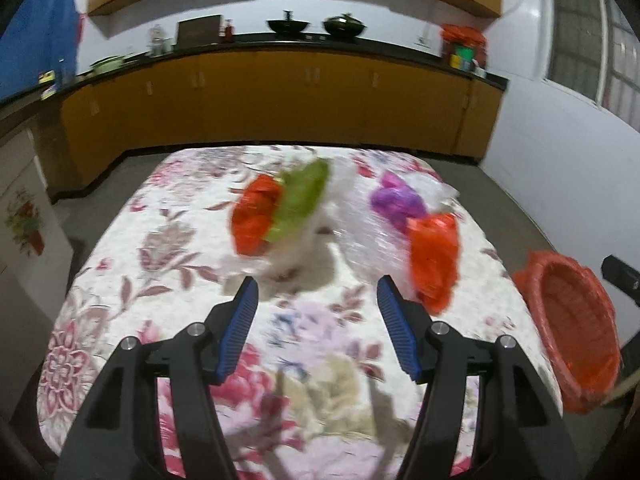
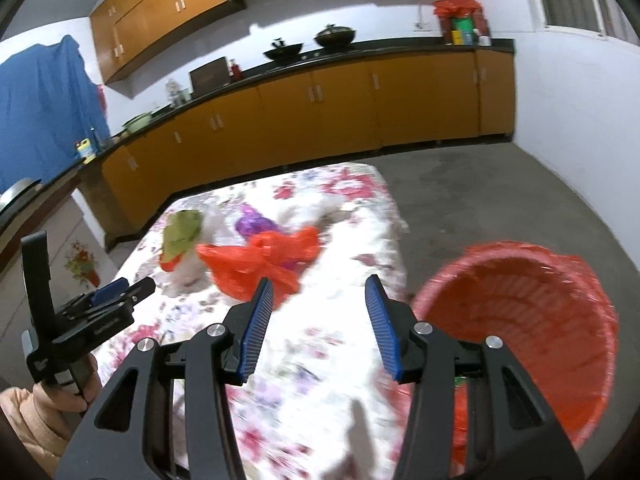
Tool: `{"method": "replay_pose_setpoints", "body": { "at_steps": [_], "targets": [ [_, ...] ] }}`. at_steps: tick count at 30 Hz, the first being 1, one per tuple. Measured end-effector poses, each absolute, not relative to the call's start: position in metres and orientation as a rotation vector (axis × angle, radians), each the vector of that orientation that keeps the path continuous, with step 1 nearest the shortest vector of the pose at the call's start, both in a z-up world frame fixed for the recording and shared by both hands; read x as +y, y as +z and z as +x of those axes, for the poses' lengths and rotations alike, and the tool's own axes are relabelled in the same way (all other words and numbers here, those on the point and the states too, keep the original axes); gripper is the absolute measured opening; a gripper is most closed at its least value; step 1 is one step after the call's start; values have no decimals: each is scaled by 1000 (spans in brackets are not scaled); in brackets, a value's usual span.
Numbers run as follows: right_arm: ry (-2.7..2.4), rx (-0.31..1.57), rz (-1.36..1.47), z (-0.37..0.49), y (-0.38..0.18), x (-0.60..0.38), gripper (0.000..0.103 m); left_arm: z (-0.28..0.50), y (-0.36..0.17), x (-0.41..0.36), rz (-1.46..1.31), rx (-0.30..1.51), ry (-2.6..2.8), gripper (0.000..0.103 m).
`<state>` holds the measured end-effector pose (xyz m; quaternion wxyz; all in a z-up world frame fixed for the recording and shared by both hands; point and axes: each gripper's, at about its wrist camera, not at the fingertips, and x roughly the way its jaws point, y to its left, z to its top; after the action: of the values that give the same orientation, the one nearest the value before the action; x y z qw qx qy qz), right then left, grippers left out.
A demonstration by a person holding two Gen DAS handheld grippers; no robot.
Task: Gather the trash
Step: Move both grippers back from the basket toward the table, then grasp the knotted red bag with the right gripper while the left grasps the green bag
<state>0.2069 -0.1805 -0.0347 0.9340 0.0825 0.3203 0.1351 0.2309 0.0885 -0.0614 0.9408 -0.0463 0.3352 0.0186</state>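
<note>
With both grippers spread wide and empty, nearest trash: orange bag (image 2: 260, 268) on counter (image 2: 320, 344), just ahead-left of right gripper (image 2: 320, 290). Left gripper (image 1: 318, 292) farther. Basket (image 2: 532, 320) at right, off counter edge.

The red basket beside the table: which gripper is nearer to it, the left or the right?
Right. The right gripper hangs open just beside the red basket, at the table's edge. The left gripper, also open, is over the table's far side.
</note>
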Motion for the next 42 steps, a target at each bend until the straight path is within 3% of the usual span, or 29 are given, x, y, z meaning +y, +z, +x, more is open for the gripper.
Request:
{"method": "replay_pose_setpoints", "body": {
  "at_steps": [10, 19, 29, 42],
  "targets": [
    [254, 757, 200, 283, -59, -100, 49, 230, -62, 129, -148, 670, 118, 61],
    [190, 898, 194, 326, -94, -85, 49, 234, -66, 145, -173, 668, 132, 61],
    [255, 960, 147, 298, -122, -102, 23, 248, -63, 136, -163, 653, 115, 61],
    [276, 956, 204, 270, -119, -134, 21, 318, -60, 98, -110, 676, 84, 66]
  ]
}}
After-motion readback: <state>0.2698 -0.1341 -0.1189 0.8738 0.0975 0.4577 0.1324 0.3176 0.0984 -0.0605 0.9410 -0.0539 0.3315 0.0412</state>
